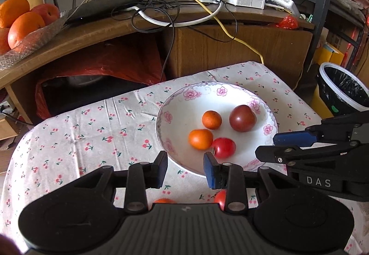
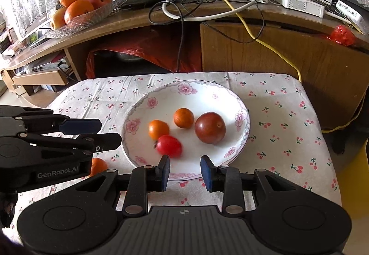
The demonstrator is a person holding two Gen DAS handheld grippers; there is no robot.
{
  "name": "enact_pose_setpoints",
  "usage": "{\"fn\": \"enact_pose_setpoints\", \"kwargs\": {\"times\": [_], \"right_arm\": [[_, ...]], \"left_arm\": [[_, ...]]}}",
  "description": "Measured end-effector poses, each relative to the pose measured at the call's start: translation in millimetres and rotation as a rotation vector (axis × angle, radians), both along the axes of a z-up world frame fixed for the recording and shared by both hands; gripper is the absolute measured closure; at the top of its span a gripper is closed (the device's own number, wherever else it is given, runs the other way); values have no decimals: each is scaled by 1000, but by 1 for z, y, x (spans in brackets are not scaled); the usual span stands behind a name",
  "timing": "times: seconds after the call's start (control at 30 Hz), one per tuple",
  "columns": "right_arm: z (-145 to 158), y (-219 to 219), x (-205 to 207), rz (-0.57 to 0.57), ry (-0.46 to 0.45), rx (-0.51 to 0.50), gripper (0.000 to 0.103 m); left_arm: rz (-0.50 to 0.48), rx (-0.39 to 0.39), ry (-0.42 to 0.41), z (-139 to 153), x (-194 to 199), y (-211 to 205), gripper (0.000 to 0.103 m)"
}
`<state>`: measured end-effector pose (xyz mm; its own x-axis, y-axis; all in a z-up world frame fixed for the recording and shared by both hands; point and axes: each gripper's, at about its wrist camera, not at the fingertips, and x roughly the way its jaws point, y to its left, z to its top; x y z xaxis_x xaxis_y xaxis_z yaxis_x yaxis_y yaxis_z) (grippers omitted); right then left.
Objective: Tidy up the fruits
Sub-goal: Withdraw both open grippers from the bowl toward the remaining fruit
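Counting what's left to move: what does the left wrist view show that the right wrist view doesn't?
Left wrist only: a red tomato on the cloth beneath the left gripper, and the black-lined bin.

Right wrist only: the whole glass fruit dish on the shelf.

Both: the floral plate holding four fruits, and one orange fruit off the plate on the cloth. The right gripper is open and empty, like the left.

Two wrist fisheyes, both close above the floral plate (image 1: 263, 151)

Left view looks from the plate's near-left, right view from its near edge; both face the wooden desk (image 2: 276, 52) behind and share the plate.
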<state>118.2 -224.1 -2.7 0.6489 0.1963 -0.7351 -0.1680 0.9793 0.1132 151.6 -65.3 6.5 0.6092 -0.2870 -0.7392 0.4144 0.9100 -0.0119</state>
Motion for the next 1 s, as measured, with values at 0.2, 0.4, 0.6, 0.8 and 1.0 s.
{"fn": "enact_pose_setpoints", "kwargs": {"times": [0.2, 0.4, 0.6, 0.8, 1.0], "right_arm": [[1, 6, -8, 32, 10, 11, 76], [-3, 17, -16, 81, 42, 20, 75], [-11, 31, -20, 142, 74, 8, 75], [-21, 39, -19, 166, 99, -16, 75], [-25, 44, -16, 175, 103, -25, 75]], "left_arm": [[-27, 18, -2, 1, -13, 10, 60], [-51, 29, 30, -4, -27, 23, 60], [-94, 38, 43, -7, -44, 29, 60], [-108, 51, 66, -14, -52, 38, 60], [-104, 59, 72, -19, -53, 46, 60]]}}
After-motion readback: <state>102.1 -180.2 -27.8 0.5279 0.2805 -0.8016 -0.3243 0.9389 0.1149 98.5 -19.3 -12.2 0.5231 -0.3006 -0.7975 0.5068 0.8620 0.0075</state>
